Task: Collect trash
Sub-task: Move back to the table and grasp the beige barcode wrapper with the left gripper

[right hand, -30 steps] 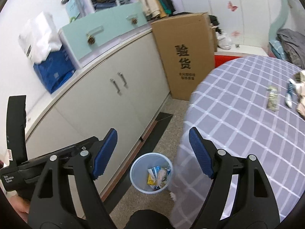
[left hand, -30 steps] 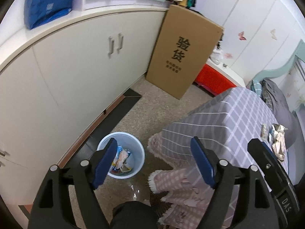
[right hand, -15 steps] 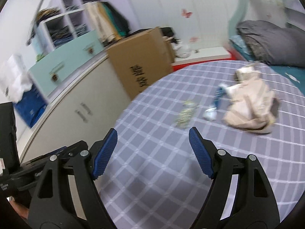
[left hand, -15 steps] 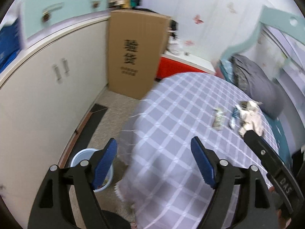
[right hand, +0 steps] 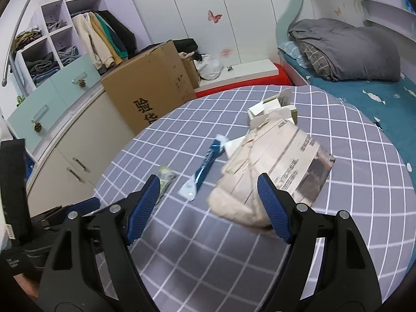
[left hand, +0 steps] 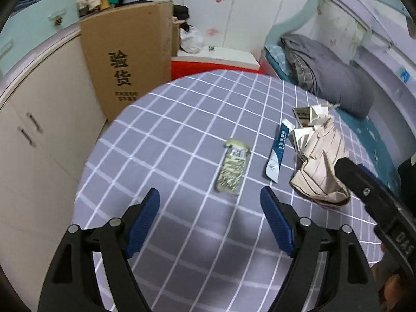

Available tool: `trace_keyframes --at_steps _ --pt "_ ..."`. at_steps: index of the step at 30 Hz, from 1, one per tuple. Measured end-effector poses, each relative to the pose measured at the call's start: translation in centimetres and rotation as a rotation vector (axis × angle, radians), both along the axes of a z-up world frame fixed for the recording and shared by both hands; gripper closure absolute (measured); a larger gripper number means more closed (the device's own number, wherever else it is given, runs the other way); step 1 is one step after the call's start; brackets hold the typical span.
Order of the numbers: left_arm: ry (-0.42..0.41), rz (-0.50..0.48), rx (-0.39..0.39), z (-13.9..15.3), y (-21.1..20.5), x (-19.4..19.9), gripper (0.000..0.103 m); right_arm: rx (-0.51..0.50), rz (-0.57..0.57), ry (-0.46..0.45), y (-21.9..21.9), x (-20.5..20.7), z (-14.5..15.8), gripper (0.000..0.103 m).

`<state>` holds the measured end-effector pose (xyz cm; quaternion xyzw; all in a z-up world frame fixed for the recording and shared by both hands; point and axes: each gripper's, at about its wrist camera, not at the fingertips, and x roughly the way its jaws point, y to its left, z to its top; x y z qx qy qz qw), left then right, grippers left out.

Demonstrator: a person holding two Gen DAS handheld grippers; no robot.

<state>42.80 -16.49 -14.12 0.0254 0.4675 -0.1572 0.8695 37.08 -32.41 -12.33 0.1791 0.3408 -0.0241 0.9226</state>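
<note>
Trash lies on a round table under a purple checked cloth (left hand: 166,140). A clear packet of yellowish bits (left hand: 232,169) sits just beyond my left gripper (left hand: 210,208), which is open and holds nothing. Right of it lie a blue sachet (left hand: 278,153) and a crumpled beige paper bag (left hand: 319,166) with small white boxes (left hand: 309,114) behind. In the right wrist view my right gripper (right hand: 208,195) hovers over the sachet (right hand: 205,169) and the bag (right hand: 273,166); its jaws are closing slightly with nothing touching the pads. The packet (right hand: 165,175) peeks past the left finger.
A tall cardboard box (left hand: 127,59) leans on the white cabinets (left hand: 33,135) at the left. A red-and-white low bench (left hand: 215,62) stands behind the table. A bed with a grey duvet (right hand: 345,49) runs along the right. The other gripper's body (left hand: 377,208) crosses the right edge.
Both views have swung away from the floor bin and cabinets onto the tabletop. The packet, sachet and paper bag now lie close in front of both grippers.
</note>
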Motion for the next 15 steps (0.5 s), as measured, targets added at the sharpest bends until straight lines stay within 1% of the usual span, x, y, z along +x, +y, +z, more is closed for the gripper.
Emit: trace_keyframes --at_steps 2,4,6,7,8,10,11,12,13,14,15 --pt "0.018 -0.023 0.039 -1.1 -1.1 0.8 0.025 0.0 -0.001 0.012 -0.5 0.6 -0.4 0.032" --pt "0.032 -0.042 0.057 -1.8 -1.9 1.3 0.026 -0.005 -0.006 0.018 -0.9 1.1 -0.7 0.032" --pt "0.038 -0.067 0.071 -2.4 -2.6 1.6 0.034 -0.005 -0.003 0.022 -1.1 1.4 -0.8 0.032" --pt "0.043 -0.077 0.08 -2.7 -2.9 1.9 0.035 -0.009 0.0 0.025 -1.1 1.7 -0.9 0.032" --pt "0.042 -0.089 0.089 -2.9 -3.3 2.0 0.04 -0.011 0.002 0.027 -1.1 1.9 -1.0 0.033" --pt "0.021 -0.1 0.115 -3.0 -3.7 2.1 0.048 -0.017 0.009 0.029 -0.9 2.3 -1.0 0.038" --pt "0.012 -0.104 0.132 -3.0 -3.9 2.2 0.056 -0.021 0.013 0.028 -0.8 2.4 -1.0 0.044" --pt "0.005 -0.109 0.138 -3.0 -3.9 2.4 0.07 -0.027 0.014 0.025 -0.5 2.5 -0.9 0.046" --pt "0.005 -0.119 0.126 -2.9 -3.8 2.6 0.079 -0.033 0.015 0.026 -0.4 2.7 -0.9 0.046" --pt "0.008 -0.117 0.121 -2.9 -3.7 2.9 0.081 -0.04 0.019 0.029 -0.1 3.0 -0.9 0.047" --pt "0.012 -0.11 0.114 -2.8 -3.6 3.1 0.083 -0.042 0.026 0.033 0.2 3.3 -1.0 0.051"
